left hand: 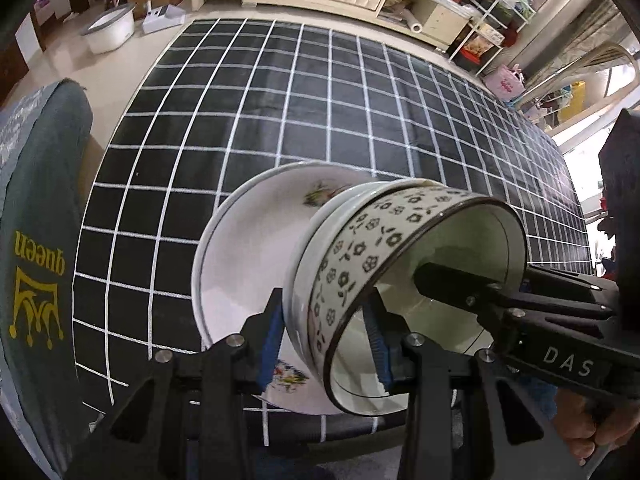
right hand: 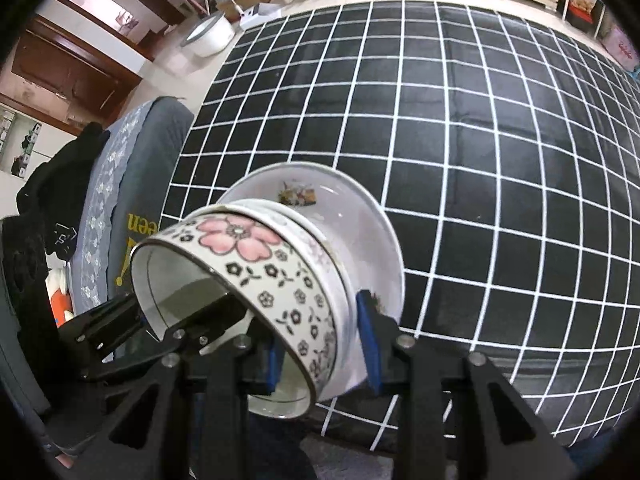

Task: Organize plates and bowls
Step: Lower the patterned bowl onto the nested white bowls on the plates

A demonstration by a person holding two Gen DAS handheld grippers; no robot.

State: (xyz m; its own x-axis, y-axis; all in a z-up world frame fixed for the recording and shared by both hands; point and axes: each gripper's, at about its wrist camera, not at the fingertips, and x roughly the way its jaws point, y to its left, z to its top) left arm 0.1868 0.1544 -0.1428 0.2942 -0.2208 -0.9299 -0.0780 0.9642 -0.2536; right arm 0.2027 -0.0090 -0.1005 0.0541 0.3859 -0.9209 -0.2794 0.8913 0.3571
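A flowered bowl (left hand: 360,264) nests in a plain white bowl (left hand: 320,216), and both sit on a white plate (left hand: 240,256) with flower decals near the table's front edge. My left gripper (left hand: 326,344) straddles the wall of the stacked bowls, one blue pad (left hand: 272,340) outside and one inside. My right gripper (right hand: 324,348) straddles the opposite wall of the bowls (right hand: 280,280) the same way, above the plate (right hand: 368,232). Each gripper shows in the other's view, reaching into the bowl. Whether the pads press the walls I cannot tell.
The black tablecloth with white grid (left hand: 320,100) covers the table behind the stack. A grey chair cover with yellow "queen" print (left hand: 36,260) stands at the left. A white tub (left hand: 108,32) and cluttered shelves (left hand: 480,12) lie beyond the table.
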